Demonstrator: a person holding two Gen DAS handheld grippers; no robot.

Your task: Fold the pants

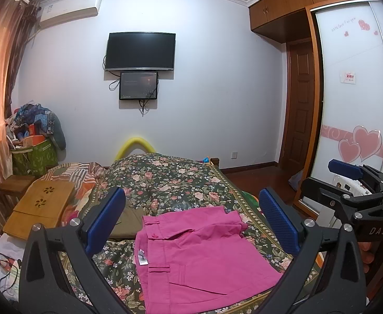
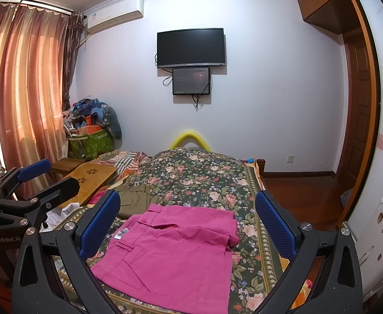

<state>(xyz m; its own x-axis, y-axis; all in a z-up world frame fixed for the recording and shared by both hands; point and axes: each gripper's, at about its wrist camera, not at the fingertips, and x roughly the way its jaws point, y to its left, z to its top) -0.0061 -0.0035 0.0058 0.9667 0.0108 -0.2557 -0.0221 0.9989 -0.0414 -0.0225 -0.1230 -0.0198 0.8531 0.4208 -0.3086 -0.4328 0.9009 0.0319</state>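
Observation:
Pink pants [image 1: 199, 259] [image 2: 175, 248] lie folded into a compact stack on the floral bedspread [image 1: 170, 178] [image 2: 199, 178], waistband and white label toward the left. My left gripper [image 1: 191, 222] hovers above them, open, nothing between its blue pads. My right gripper [image 2: 189, 219] is open too, raised over the same stack and empty. In the left wrist view the right gripper [image 1: 353, 183] shows at the right edge. The right wrist view has the left gripper [image 2: 42, 175] at its left edge.
Folded olive-green pants [image 1: 128, 222] [image 2: 136, 198] lie just beyond the pink ones. A bamboo lap table [image 1: 39, 206] [image 2: 92, 180] rests on the bed's left side. A green basket [image 1: 34, 154] of clutter stands in the corner. Wardrobe [image 1: 359, 104] and wooden floor lie to the right.

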